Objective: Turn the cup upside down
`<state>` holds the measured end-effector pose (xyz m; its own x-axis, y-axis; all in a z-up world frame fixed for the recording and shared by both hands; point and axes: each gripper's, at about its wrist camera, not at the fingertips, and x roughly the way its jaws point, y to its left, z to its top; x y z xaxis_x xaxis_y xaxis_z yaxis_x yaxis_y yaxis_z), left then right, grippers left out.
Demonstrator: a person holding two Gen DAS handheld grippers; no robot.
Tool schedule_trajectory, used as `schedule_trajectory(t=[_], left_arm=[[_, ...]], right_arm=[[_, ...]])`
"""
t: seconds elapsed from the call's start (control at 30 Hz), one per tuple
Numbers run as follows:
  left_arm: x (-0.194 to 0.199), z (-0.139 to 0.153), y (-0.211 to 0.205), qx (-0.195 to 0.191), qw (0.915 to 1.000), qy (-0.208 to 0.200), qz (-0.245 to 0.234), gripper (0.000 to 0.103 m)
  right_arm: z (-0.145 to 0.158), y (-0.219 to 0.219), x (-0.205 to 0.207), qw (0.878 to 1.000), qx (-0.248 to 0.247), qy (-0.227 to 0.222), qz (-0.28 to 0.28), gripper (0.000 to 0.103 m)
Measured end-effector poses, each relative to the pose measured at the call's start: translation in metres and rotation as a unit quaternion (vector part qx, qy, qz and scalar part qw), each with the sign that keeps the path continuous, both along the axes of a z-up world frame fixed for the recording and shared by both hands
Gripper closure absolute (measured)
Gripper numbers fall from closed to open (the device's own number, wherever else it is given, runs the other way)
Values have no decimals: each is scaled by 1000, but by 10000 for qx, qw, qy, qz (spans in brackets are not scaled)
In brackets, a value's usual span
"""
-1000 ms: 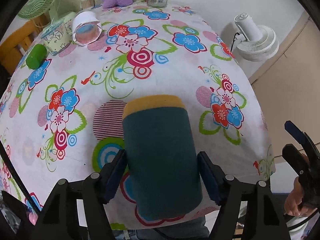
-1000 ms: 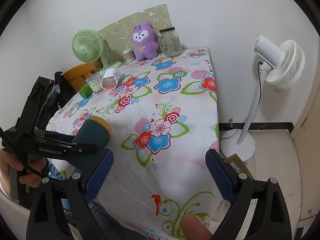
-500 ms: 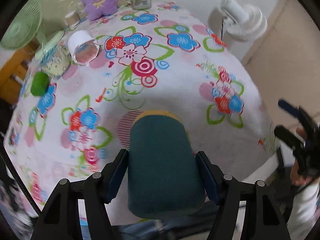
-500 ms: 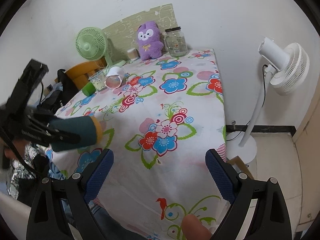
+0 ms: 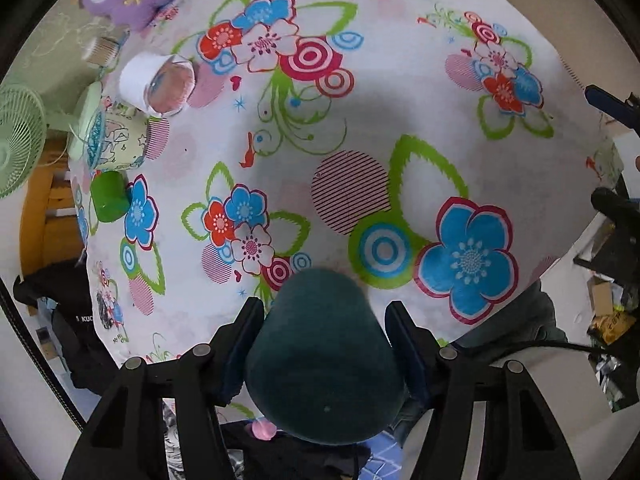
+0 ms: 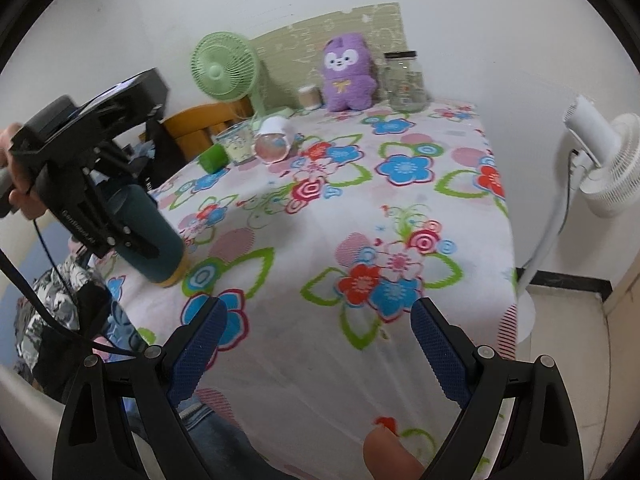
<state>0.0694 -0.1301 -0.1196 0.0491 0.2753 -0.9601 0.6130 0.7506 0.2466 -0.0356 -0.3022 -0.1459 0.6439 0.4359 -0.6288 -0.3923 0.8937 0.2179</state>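
Observation:
My left gripper (image 5: 324, 314) is shut on a dark teal cup (image 5: 324, 356) with a yellow rim. The cup's closed base faces the camera and its mouth points down at the floral tablecloth (image 5: 360, 128). In the right wrist view the cup (image 6: 150, 236) is tilted, yellow rim lowest, at or just above the cloth near the table's left front edge. My right gripper (image 6: 318, 340) is open and empty, hovering off the front edge of the table.
A white cup on its side (image 5: 158, 84), a patterned cup (image 5: 116, 144) and a green cup (image 5: 108, 196) sit at the far left. A purple plush (image 6: 348, 74), a glass jar (image 6: 406, 82) and a green fan (image 6: 224, 66) stand at the back. A white floor fan (image 6: 604, 156) is right.
My left gripper has rotated the teal cup from lying roughly level to mouth-down, and has lowered it toward the tablecloth. The right gripper has stayed open and nearly still.

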Motion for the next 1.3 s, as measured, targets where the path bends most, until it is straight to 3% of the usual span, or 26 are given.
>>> schedule_trajectory(t=[0.7, 0.83, 1.07, 1.13, 1.23, 1.3], left_arm=[[10, 15, -15, 335, 9981, 482, -178, 41], [5, 14, -18, 362, 9975, 562, -241, 52], [3, 0, -14, 194, 9981, 564, -155, 52], [1, -6, -9, 138, 9983, 545, -129, 46], [1, -8, -3, 43, 9993, 350, -116, 22], [1, -9, 1, -73, 9997, 230, -95, 18]], right_arm=[[-9, 29, -3, 9989, 131, 39, 450, 9], [-9, 28, -2, 9988, 152, 38, 455, 9], [-11, 25, -3, 9989, 221, 64, 410, 9], [-12, 25, -4, 9991, 180, 72, 390, 9], [-12, 23, -5, 9992, 160, 76, 348, 9], [-12, 22, -5, 9993, 172, 78, 316, 9]])
